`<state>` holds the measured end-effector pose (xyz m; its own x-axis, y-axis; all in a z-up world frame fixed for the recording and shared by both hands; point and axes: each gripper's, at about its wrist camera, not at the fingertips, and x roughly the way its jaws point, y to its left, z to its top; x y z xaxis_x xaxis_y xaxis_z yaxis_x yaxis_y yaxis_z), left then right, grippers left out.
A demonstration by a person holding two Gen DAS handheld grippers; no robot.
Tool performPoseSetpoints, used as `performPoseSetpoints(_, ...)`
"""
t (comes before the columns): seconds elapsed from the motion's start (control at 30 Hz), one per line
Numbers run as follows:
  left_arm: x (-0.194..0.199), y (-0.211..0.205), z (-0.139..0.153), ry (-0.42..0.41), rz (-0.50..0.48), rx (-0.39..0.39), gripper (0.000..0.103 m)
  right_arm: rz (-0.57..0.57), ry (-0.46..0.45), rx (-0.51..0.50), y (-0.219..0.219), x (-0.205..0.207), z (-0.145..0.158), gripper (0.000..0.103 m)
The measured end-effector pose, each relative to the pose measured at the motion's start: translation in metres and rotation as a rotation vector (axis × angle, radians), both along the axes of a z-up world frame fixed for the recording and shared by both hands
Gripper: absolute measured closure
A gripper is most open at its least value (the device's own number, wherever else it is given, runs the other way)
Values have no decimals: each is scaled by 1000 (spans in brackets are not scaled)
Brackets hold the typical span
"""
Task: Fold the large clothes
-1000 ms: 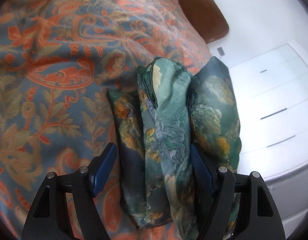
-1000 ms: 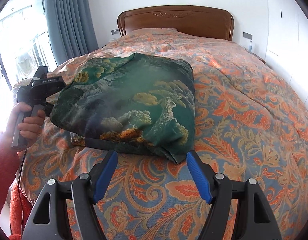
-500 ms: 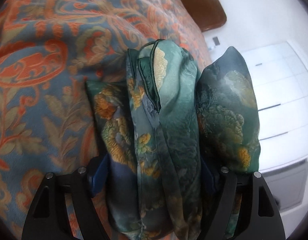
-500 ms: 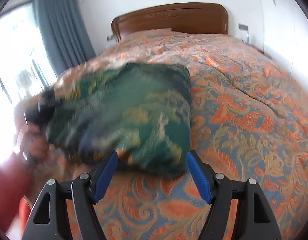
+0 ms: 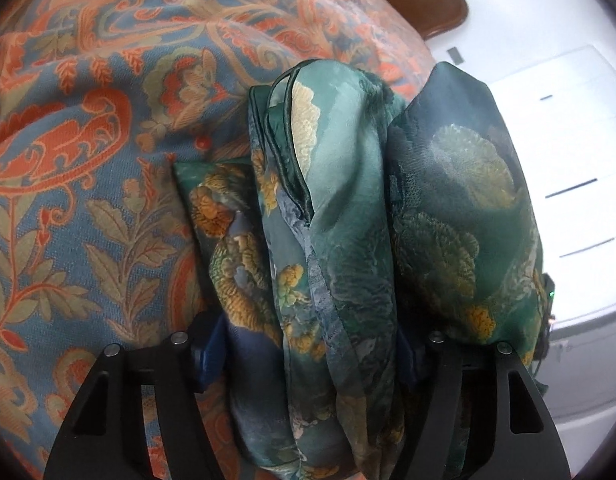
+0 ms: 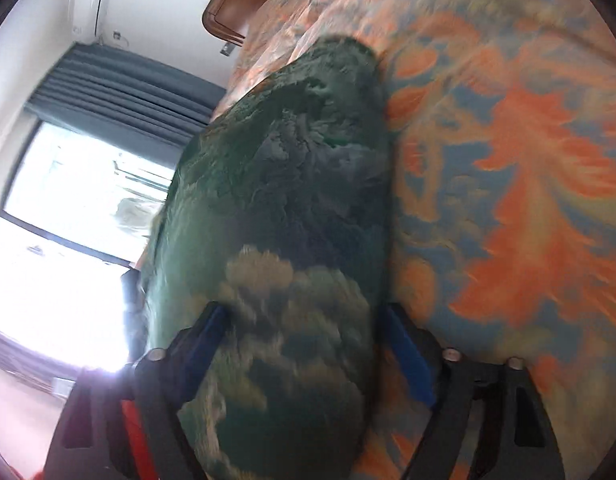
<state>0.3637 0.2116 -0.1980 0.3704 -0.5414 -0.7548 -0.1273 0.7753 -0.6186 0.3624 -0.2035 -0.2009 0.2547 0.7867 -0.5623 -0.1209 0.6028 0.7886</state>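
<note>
Holding the folded green garment (image 5: 340, 240) on the bed (image 5: 87, 160): my left hand-held gripper (image 5: 308, 344) looks clamped on its layers, right hand-held gripper (image 6: 303, 340) straddles the other edge, grip unclear through blur.

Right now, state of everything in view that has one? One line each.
Green garment: folded into a thick bundle, lying on the bedspread.
Left tongs: fingers on either side of the bundle's layers; a firm grip cannot be told.
Right tongs: straddling the bundle's other end, blurred; grip unclear.
Bedspread: spread, slightly rumpled.
Curtain: drawn aside.
</note>
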Motion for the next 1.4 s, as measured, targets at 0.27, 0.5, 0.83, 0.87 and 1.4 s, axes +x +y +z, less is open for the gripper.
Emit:
performPoseSetpoints(0.27, -24, -56, 67, -110, -13, 258, 73, 160, -409, -470, 91, -39, 70, 41)
performPoseSetpoints(0.5, 3, -78, 138, -246, -35, 289, 73, 115, -654, -497, 103, -75, 127, 43)
performPoseSetpoints(0.83, 91, -96, 130, -281, -35, 386, 69, 19, -662, -442, 79, 34, 141, 43)
performPoseSetpoints(0.87, 99, -98, 117, -260, -34, 396, 63, 13, -642, -437, 75, 43, 136, 43)
performPoseSetpoints(1.4, -96, -91, 162, -603, 207, 698, 1, -253, -566, -568, -7, 0, 117, 10)
